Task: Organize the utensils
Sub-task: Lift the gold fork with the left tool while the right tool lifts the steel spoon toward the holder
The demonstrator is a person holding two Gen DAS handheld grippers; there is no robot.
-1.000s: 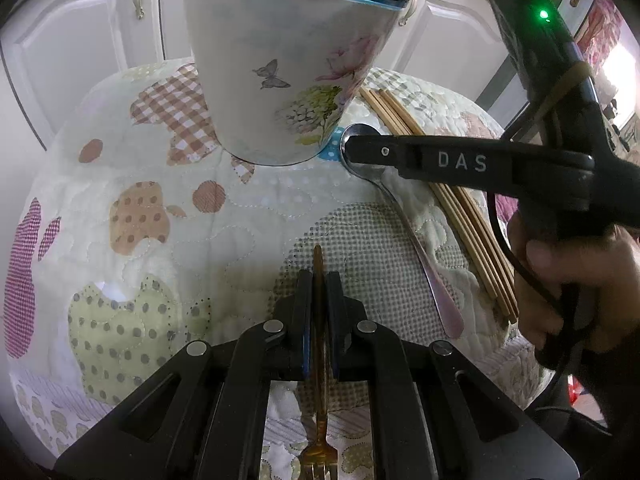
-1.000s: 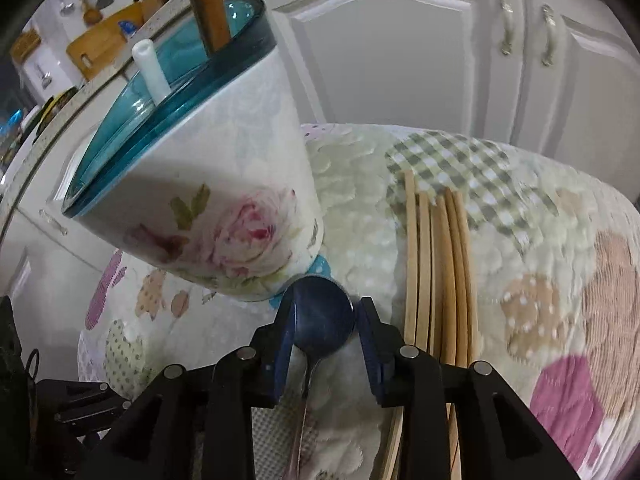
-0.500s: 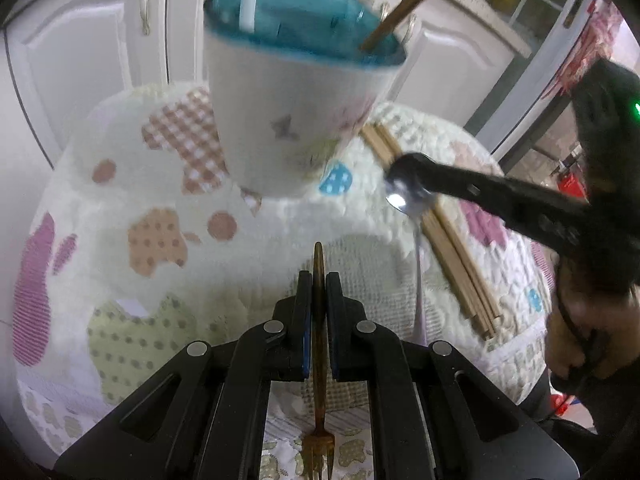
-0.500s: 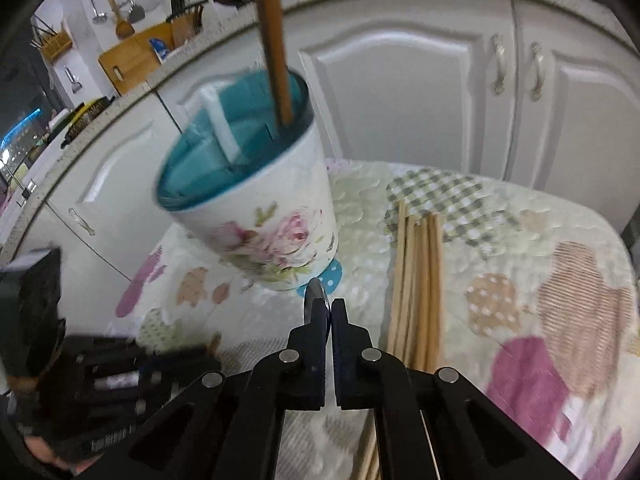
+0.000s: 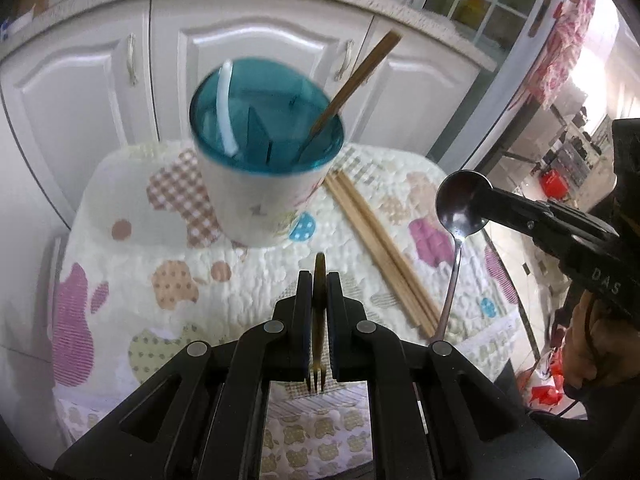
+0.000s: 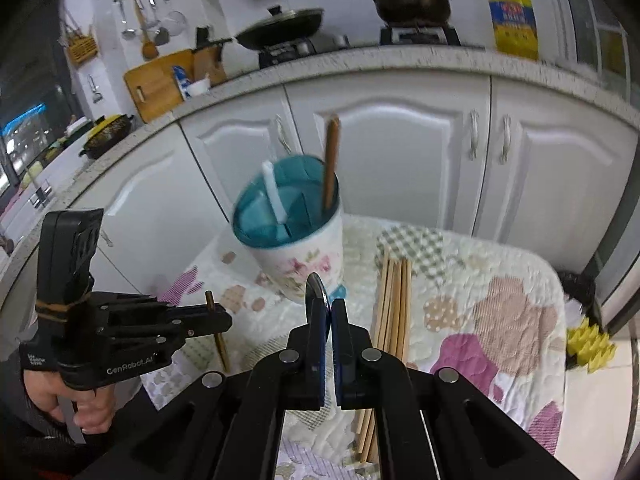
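1. Since 1 second ago: both grippers raised off the quilt [image 5: 132, 248]; spoon [image 5: 460, 208], then flat beside the chopsticks [image 5: 380, 240], now lifted clear.
2. Done so far, judging by the holder [image 5: 264, 184]: 1 white stick and 1 brown stick already stand in its teal compartments.
3. Left to do: fork [image 5: 319, 276], spoon, and chopsticks on the quilt.
4. Left gripper [image 5: 319, 280]: pressed together on the fork's handle, tines hanging down, holder ahead and above.
5. Right gripper [image 6: 327, 308]: pinching the spoon's bowl, handle dangling, right of the holder, well apart.
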